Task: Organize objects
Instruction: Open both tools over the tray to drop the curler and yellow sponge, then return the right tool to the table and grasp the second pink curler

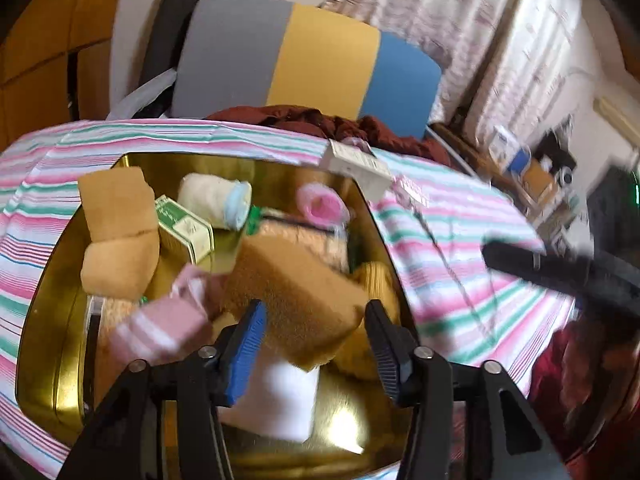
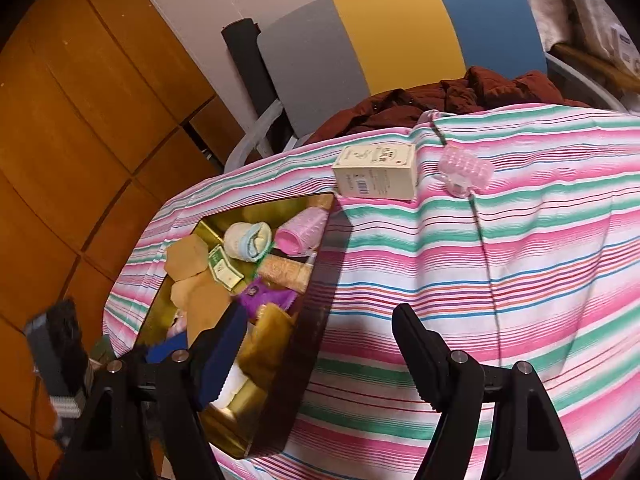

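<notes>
**Gold tin filling up, two items out on the cloth**

Gold tin (image 1: 48, 312) sits on my striped tablecloth (image 2: 520, 280), crammed with sponges, rolled socks and a green box. My left gripper (image 1: 316, 344) hangs over it, jaws parted, nothing pinched, a tan sponge (image 1: 296, 288) loose just below. Right gripper (image 2: 320, 356) is spread wide and empty above the cloth. Cream carton (image 2: 376, 172) and pink hair roller (image 2: 466, 170) lie beyond the tin.

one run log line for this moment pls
left gripper: open over gold metal tin | right gripper: open, empty | still out: cream cardboard box, pink hair roller
</notes>
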